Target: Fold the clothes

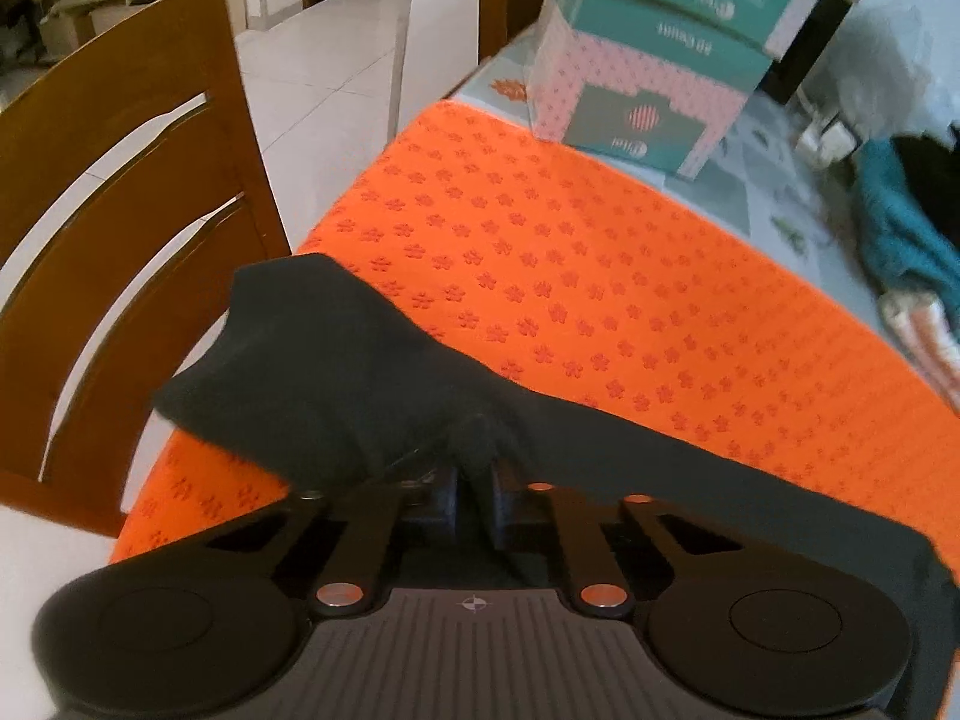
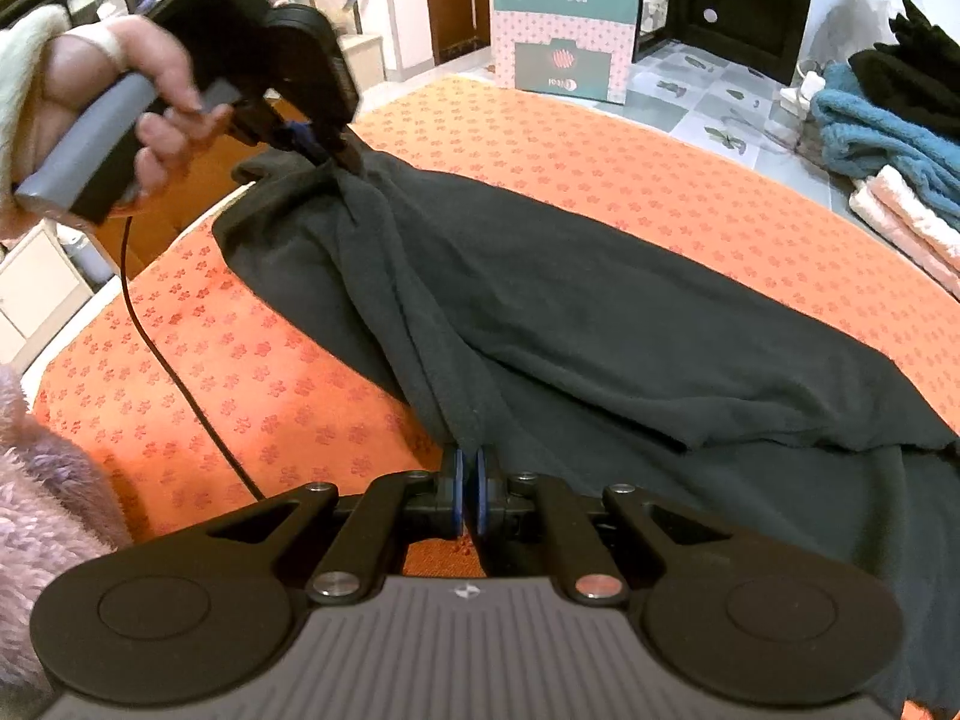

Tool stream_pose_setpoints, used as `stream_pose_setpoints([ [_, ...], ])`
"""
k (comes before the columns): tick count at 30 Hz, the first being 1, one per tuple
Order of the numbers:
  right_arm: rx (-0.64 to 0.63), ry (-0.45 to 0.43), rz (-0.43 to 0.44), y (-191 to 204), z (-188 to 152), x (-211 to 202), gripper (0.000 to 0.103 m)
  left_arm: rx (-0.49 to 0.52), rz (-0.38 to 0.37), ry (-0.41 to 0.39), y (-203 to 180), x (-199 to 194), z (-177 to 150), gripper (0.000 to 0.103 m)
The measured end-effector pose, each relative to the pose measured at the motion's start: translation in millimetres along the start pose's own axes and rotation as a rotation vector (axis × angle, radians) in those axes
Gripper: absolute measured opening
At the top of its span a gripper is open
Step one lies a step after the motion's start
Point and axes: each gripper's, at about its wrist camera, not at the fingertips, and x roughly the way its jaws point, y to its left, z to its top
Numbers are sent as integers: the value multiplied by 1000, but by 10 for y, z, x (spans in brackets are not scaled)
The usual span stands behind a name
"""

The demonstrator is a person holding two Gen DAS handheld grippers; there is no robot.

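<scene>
We clamp the left gripper (image 2: 345,159) and right gripper (image 2: 468,468) on one edge of the black garment (image 2: 600,324), lifting it taut over the orange mat (image 2: 660,192) near the table's edge, ready to fold across.

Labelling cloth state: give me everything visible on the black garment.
The black garment is soft, matte, fleece-like cloth with no print, lying long across the orange flower-patterned mat. The left tongs pinch one bunched end, lifting it; the right tongs are shut on a gathered edge nearer the camera. Folds run between both grips.
</scene>
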Motion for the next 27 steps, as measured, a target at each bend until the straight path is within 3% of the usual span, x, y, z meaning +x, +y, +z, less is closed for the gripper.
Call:
stream_pose_setpoints([
  [5,-46,-1,39,31,-18,-67,5,-38,-9,-37,280,-386,-206,11],
  [12,-111,-2,94,75,-44,-161,5,-106,37,-34,616,-761,-650,11],
  [23,-431,118,228,342,-170,-65,6,-238,125,-11,988,-760,-1328,11],
  [27,-479,144,245,415,-212,-63,6,-280,129,1,1064,-801,-1480,11],
])
